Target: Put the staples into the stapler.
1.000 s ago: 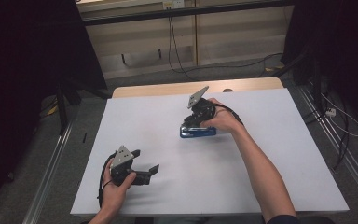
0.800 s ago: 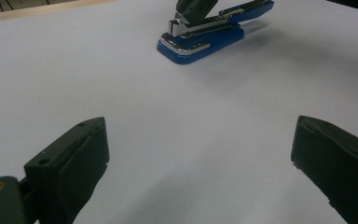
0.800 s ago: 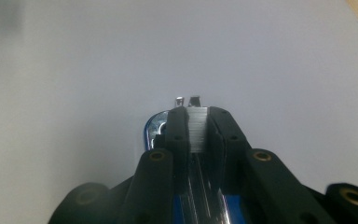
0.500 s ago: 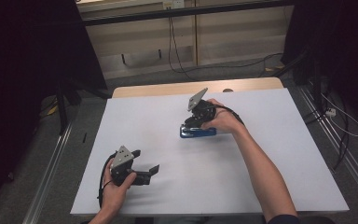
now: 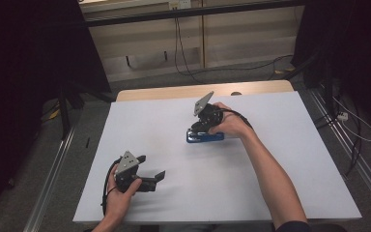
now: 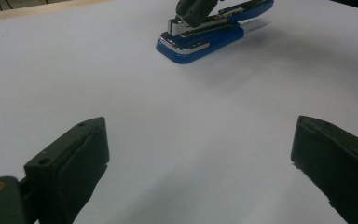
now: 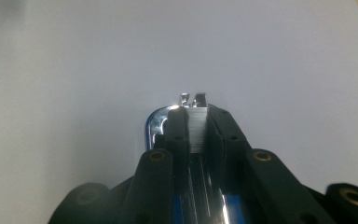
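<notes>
We are clamping our right tool (image 5: 204, 126) on the metal upper part of the blue stapler (image 5: 206, 137), its pads pressing narrowly from both sides near the front end, as the right gripper view (image 7: 196, 128) is showing. The stapler is lying flat on the white surface (image 5: 280, 164), around its middle and toward the far side. We are holding our left tool (image 5: 152, 171) wide open and empty near the front edge, well apart from the stapler (image 6: 200, 35).

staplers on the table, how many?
1. A blue stapler with a chrome metal top lies on the white table right of centre, clamped by the right gripper; the left gripper stands open, apart from it.
</notes>
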Motion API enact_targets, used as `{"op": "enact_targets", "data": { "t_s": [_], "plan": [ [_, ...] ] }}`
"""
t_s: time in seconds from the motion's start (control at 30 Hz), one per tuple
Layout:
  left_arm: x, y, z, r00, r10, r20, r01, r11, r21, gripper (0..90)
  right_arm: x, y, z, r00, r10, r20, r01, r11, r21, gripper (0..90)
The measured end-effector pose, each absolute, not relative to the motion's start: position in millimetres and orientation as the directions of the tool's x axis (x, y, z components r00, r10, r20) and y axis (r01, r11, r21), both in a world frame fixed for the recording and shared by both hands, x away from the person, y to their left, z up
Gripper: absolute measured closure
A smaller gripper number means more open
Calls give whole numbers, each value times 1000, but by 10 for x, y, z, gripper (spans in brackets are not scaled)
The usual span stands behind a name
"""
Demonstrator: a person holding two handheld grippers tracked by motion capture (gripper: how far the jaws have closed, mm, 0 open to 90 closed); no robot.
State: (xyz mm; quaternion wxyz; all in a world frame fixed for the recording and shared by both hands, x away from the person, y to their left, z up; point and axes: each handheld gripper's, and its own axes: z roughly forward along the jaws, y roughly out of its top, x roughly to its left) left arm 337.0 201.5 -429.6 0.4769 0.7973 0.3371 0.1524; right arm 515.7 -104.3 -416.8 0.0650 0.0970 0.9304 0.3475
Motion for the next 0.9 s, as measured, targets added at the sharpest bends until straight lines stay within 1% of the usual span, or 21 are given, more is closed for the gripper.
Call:
{"op": "enact_targets", "data": {
  "t_s": [0.53,0.7,0.8,0.9],
  "plan": [
    [3371,2008,-4300,725,684,-81,396,-317,862,43,5156,-1029,-4171,-971,235,-52,143,738,659,782],
    [3372,2014,-4299,726,683,-78,392,-319,863,43,5158,-1021,-4167,-969,241,-55,145,734,664,763],
    [3372,2012,-4300,726,683,-82,395,-316,863,43,5159,-1023,-4165,-966,252,-55,153,733,663,736],
    [3370,2010,-4299,726,683,-80,396,-320,861,44,5156,-1025,-4158,-965,255,-62,150,731,665,739]
  ]
}}
